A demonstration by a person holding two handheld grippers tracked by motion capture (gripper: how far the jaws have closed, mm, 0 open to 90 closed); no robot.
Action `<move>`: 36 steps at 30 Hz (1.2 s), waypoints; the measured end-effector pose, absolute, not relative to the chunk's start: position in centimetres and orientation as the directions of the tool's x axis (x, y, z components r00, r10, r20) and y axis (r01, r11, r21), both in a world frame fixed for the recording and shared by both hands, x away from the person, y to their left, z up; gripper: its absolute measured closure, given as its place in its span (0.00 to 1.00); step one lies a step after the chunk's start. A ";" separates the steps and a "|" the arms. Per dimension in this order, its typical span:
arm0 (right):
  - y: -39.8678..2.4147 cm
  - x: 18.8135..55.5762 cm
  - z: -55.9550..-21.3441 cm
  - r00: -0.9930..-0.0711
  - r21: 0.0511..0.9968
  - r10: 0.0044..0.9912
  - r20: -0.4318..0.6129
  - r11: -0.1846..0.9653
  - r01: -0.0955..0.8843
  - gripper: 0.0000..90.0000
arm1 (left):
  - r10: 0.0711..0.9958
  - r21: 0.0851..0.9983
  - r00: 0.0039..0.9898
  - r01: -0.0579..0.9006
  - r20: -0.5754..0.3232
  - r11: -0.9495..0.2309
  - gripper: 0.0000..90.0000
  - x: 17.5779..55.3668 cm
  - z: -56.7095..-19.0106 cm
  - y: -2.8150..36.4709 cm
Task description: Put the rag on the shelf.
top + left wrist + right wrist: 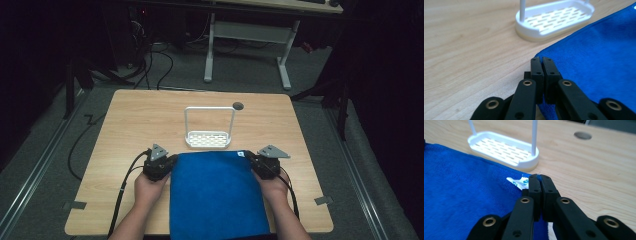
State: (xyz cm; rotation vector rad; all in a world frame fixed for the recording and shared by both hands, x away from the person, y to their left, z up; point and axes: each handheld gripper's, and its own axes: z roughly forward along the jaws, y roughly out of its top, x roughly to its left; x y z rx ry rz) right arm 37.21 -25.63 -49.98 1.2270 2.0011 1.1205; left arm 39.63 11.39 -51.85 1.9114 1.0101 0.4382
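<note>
While the blue towel (215, 192) is spread flat on the table (130, 120), its far left corner is clamped in the closed left gripper (167, 161). Its far right corner, beside a white label (520, 182), is pinched in the closed right gripper (251, 159). Just beyond both grippers a white rack (208, 139) is seen.

A plain blue towel (215, 192) lies beside a white slotted rack (208, 138).

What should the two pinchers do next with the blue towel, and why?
Probably lift both far corners together and carry them toward the person to fold it. The left gripper and right gripper are each shut on a far corner of the blue towel, which lies flat, with the white rack just beyond.
</note>
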 end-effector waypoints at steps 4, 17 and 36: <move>-26.2 35.5 -48.4 -0.436 0.905 0.898 -0.054 0.228 0.358 0.98 | 0.794 0.901 0.601 0.389 -0.089 -0.193 0.98 38.1 -49.6 11.9; -26.2 32.8 -44.1 -0.423 0.968 0.904 -0.055 0.152 0.198 0.98 | 0.788 0.966 0.611 0.243 -0.078 -0.092 0.98 35.4 -44.9 12.7; -26.4 31.8 -38.3 -0.407 0.996 0.911 -0.062 0.083 0.033 0.98 | 0.796 0.995 0.606 0.087 -0.018 -0.044 0.99 35.7 -38.2 12.7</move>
